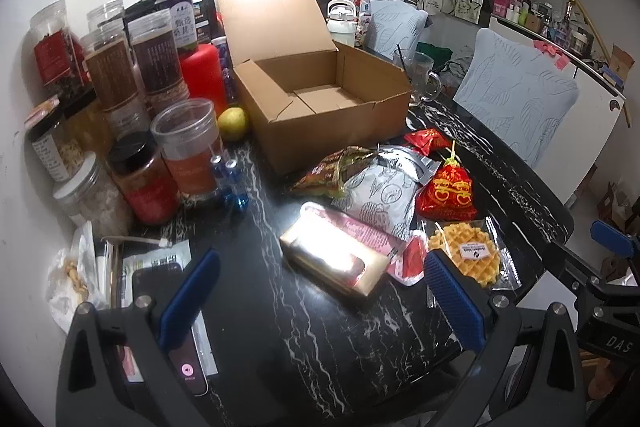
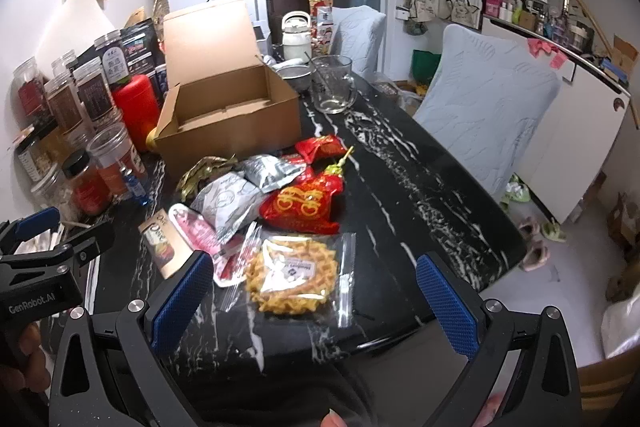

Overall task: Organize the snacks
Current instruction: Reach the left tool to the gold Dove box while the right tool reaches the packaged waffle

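A corrugated cardboard box (image 1: 320, 95) is standing open on the black, white-veined marble table (image 1: 320, 339), its lid flap tilting up and back and its inside bare. Just in front of it the snacks are lying in a loose, overlapping heap: a crinkled brown-and-gold foil bag (image 1: 336, 169), a silvery-white printed pouch (image 1: 380, 195) partly covering it, a small red wrapper (image 1: 424, 141) nearest the box, and a glossy red drawstring pouch (image 1: 448, 193) with gold characters. Nearer the cameras a shiny gold rectangular carton (image 1: 336, 259) is catching a hard glare, resting against a flat pink-and-red packet (image 1: 400, 251), and a round, gridded waffle (image 2: 292, 273) is sitting sealed in a clear zip bag with a white label. Along the wall, ribbed clear plastic jars (image 1: 156, 55) and a smooth red canister (image 1: 204, 73) are crowding together, and a glass mug (image 2: 332, 89) is standing beyond the box. The left gripper (image 1: 320, 299) is hovering low over the table with its blue textured fingers spread wide, framing the gold carton and holding nothing. The right gripper (image 2: 316, 303) is hanging just short of the waffle, equally wide and empty.
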